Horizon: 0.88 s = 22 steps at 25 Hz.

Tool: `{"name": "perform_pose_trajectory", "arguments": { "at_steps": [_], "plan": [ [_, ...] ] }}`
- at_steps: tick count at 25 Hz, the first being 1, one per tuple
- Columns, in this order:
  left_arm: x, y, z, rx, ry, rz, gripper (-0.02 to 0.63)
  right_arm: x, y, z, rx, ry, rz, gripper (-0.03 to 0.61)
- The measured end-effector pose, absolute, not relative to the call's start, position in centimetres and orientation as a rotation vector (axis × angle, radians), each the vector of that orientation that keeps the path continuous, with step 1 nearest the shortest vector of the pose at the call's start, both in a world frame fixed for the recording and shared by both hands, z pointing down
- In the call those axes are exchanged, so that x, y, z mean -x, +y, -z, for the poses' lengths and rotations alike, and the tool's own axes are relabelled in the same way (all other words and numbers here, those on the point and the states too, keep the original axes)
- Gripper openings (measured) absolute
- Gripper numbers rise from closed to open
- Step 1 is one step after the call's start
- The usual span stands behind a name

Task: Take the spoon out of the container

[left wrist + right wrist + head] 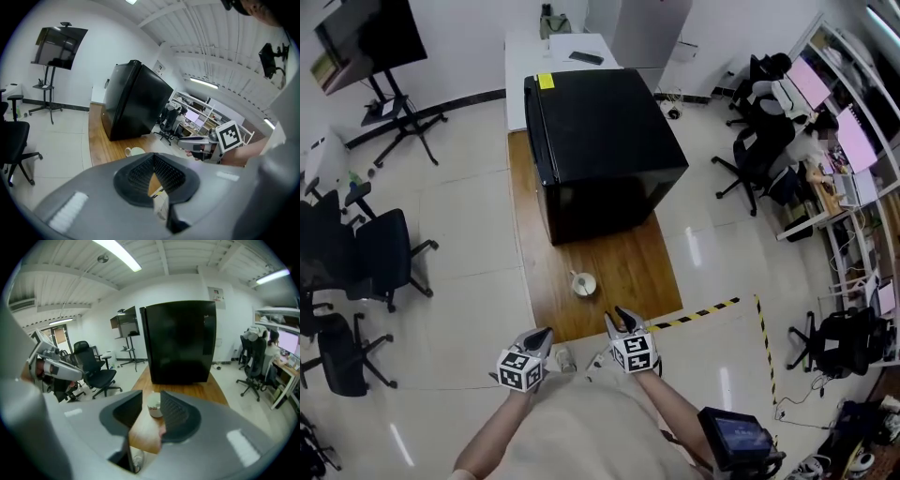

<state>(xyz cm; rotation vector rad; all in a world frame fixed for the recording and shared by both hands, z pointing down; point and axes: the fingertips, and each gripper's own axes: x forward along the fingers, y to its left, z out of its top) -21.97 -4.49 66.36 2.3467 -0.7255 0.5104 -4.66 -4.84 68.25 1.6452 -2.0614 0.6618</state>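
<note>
A white cup (584,284) stands on the wooden table (628,272) in front of a black cabinet; a thin spoon handle (577,276) shows at its rim. Both grippers hover at the table's near edge, short of the cup. My left gripper (542,336) has its fingertips together with nothing between them, and in its own view (153,158) the cup (136,151) lies ahead. My right gripper (623,319) is open and empty; in the right gripper view (151,401) the cup (154,405) shows far off through the gap.
The black cabinet (605,150) fills the table's far half. A small clear object (565,359) lies low between the grippers. Office chairs (380,253) stand at the left, desks with seated people (787,141) at the right, and striped tape (712,309) marks the floor.
</note>
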Motion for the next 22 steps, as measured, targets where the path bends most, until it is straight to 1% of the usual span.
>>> {"name": "perform_pose_trajectory", "arguments": {
  "at_steps": [4,8,13,22],
  "plan": [
    [20.8,-6.1,-66.0,-2.38,-0.739,-0.493,0.003,4.6,-6.5,-70.7,-1.585,-2.026,-0.666,0.132],
    [21.2,-7.4,-66.9,-2.348,-0.799,-0.501,0.003,6.0,-7.8,-74.5,-1.482,-2.006,-0.675,0.138],
    [21.3,-8.0,-66.9,-2.339,-0.88,-0.506,0.003,7.1,-9.6,-77.7,-1.39,-2.008,-0.701,0.166],
    [23.2,-9.1,-66.8,-2.279,-1.009,-0.498,0.003,7.1,-11.2,-81.2,-1.316,-1.932,-0.625,0.166]
  ]
}}
